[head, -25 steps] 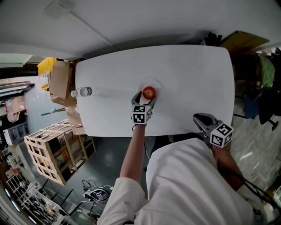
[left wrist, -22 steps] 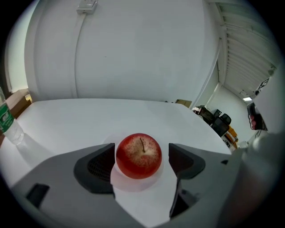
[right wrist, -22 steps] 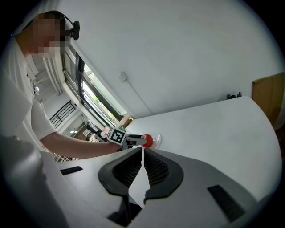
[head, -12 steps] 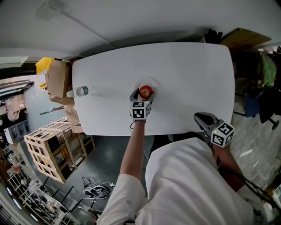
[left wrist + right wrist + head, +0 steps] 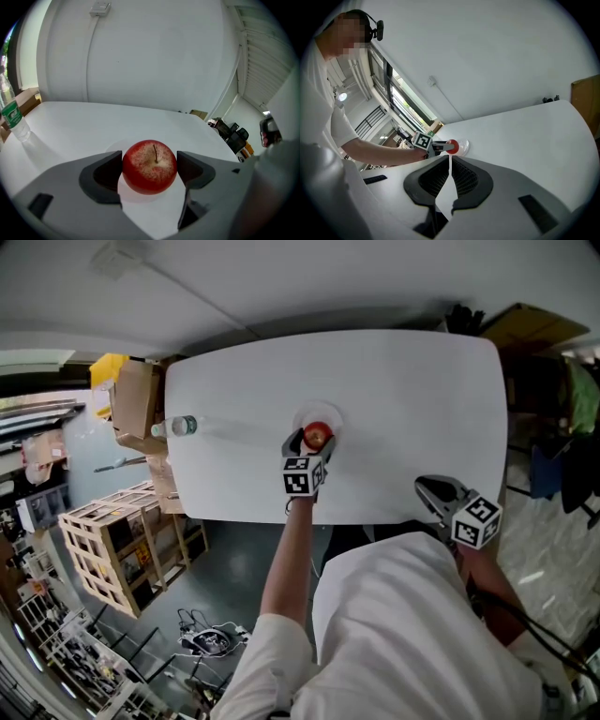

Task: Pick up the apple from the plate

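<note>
A red apple (image 5: pixel 318 436) sits over a small clear plate (image 5: pixel 319 414) near the middle of the white table (image 5: pixel 412 399). My left gripper (image 5: pixel 310 442) reaches in from the near side and is shut on the apple (image 5: pixel 150 166), one grey jaw pressed to each side. The plate (image 5: pixel 133 199) shows pale under the fruit; I cannot tell whether the apple still touches it. My right gripper (image 5: pixel 433 491) hangs at the table's near right edge, shut and empty, its jaws (image 5: pixel 449 164) meeting in a thin slit. From there the apple (image 5: pixel 453 146) is small and far off.
A plastic water bottle (image 5: pixel 180 426) with a green label lies at the table's left end, also in the left gripper view (image 5: pixel 13 119). Cardboard boxes (image 5: pixel 136 404) and a wooden crate (image 5: pixel 112 549) stand on the floor to the left. Dark clutter (image 5: pixel 553 427) fills the right side.
The head view has shifted slightly. My left gripper stays at the apple on the plate, and the right gripper keeps its place.
</note>
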### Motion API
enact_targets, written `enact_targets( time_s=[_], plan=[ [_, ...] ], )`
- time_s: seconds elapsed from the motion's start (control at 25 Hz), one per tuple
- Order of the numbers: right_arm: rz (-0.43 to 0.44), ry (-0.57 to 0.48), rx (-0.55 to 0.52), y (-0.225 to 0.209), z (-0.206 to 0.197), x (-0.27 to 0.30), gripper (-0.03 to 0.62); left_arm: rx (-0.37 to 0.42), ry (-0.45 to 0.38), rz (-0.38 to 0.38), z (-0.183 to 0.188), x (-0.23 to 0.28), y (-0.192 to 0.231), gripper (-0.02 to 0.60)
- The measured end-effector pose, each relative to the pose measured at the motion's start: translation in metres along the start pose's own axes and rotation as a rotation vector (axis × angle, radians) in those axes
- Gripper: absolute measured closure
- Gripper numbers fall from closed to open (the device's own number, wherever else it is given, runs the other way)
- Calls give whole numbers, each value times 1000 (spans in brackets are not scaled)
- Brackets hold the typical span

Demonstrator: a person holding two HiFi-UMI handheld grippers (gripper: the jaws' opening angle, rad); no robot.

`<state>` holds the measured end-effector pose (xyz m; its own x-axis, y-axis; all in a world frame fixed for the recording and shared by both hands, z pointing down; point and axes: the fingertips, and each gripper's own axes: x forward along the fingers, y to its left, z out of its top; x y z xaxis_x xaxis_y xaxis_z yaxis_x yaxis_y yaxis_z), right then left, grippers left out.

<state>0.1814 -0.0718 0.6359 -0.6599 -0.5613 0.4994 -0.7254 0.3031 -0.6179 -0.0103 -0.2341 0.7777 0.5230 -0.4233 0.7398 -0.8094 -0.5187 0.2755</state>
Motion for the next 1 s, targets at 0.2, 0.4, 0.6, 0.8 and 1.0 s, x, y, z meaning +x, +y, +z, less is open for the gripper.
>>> enact_targets(
  time_s=[0.2,0.4,0.6,0.8,1.0],
  plan=[
    [24,1,-14,8,4,2,553,0,-37,-39,15,-28,-18,218],
    [33,-16,-34,22,1,4,551,12,-89,-89,24,-67,-34,218],
    [16,-53,-38,46,-1,15,553,13,-122,-148,22,-113,-36,218],
    [-7,-84,-56,78,-10,17,552,-10,-174,-199,20,-161,-36,218],
    [-28,-132,-62,108,-21,13,552,-10,-203,-221,11,-204,-32,219]
  ],
)
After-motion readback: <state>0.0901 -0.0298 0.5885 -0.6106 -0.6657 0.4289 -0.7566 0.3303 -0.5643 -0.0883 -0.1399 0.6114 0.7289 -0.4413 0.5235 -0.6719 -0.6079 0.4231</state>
